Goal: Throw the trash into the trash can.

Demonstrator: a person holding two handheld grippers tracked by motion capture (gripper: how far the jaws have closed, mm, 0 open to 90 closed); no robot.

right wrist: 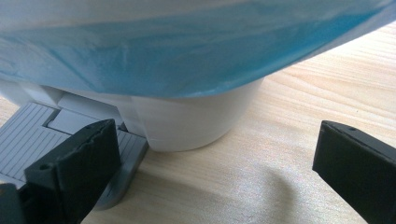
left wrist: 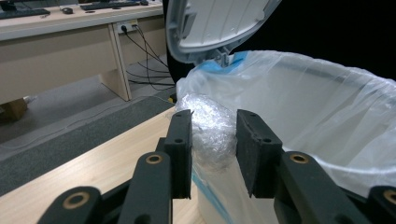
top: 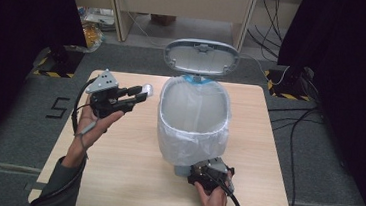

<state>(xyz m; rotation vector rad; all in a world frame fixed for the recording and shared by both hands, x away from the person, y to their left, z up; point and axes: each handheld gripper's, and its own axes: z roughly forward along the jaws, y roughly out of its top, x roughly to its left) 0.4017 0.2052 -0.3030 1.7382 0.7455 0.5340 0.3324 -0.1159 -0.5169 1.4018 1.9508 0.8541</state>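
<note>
Worktop (top: pixel 129 173), pale wood. Pedal bin (top: pixel 194 115) standing at its centre, lid (top: pixel 201 56) raised, lined with a white bag (left wrist: pixel 327 116) over a blue one. Right claw (right wrist: pixel 210 172) at the bin's near base, jaws wide apart, left jaw over the grey pedal (right wrist: pixel 28 140), gripping nothing. Left claw (top: pixel 140 93) just beside the bin's rim, closed on a crumpled ball of clear plastic wrap (left wrist: pixel 212 133).

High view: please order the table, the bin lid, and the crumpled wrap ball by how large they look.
1. table
2. bin lid, raised open
3. crumpled wrap ball, held by the left hand-held gripper
</note>
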